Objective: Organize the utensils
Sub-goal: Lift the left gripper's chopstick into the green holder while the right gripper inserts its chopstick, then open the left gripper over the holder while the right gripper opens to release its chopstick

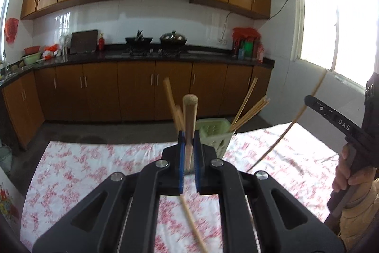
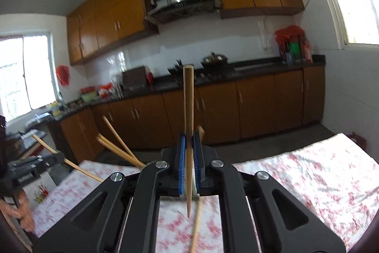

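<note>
Chopsticks are mid-transfer: we grip one tapered wooden chopstick (image 1: 190, 125) in the left gripper (image 1: 189, 148), another (image 2: 188, 134) in the right gripper (image 2: 188, 158), next tipping both into the pale green slotted plastic holder (image 1: 214, 134) on the floral tablecloth (image 1: 94, 165).

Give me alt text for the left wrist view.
The left gripper is shut on a wooden chopstick above a floral tablecloth. Behind stands a green holder with chopsticks; another loose chopstick lies below.

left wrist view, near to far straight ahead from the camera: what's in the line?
Left gripper clamped on a chopstick → green utensil basket holding chopsticks → far edge of the floral tablecloth → floor → brown base cabinets → stove.
</note>
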Tool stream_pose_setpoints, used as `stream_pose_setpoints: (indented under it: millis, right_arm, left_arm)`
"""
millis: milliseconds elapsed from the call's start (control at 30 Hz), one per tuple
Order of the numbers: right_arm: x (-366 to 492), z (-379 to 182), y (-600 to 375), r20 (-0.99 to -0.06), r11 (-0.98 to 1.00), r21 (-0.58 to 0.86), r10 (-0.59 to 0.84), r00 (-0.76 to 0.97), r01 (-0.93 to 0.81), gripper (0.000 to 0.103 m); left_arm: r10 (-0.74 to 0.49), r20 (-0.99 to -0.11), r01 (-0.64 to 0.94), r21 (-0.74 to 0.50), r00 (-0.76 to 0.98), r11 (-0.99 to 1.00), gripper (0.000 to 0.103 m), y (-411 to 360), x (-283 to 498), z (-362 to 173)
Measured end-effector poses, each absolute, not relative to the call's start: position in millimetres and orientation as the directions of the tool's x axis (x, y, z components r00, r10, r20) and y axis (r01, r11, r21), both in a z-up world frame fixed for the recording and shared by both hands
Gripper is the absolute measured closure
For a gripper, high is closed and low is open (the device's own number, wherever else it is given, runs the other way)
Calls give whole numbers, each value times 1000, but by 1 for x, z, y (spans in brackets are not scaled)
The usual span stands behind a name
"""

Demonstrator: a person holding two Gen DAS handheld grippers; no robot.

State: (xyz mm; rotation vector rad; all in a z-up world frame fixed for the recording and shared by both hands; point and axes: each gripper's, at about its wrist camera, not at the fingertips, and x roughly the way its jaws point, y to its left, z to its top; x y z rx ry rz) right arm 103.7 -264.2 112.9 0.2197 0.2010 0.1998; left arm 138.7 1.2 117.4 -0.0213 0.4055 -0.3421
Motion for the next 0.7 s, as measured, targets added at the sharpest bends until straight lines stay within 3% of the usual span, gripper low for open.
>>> stream_pose_setpoints:
  millis: [233, 367, 533, 700]
  right_arm:
    - [118, 149, -243, -12, 957, 204, 213, 977, -206, 95]
    - [141, 145, -236, 30, 966, 190, 175, 984, -178, 95]
    - [174, 120, -227, -10, 977, 158, 145, 989, -142, 95]
    - [193, 97, -223, -67, 978, 171, 136, 988, -123, 95]
  left_arm:
    - [-317, -225, 313, -53, 921, 948, 95, -27, 150, 164]
    - [-294, -236, 294, -37, 926, 955, 95, -38, 176, 161]
    - [-292, -304, 283, -74, 907, 956, 95, -42, 214, 130]
    - [-294, -302, 286, -72, 907, 956, 95, -46, 229, 112]
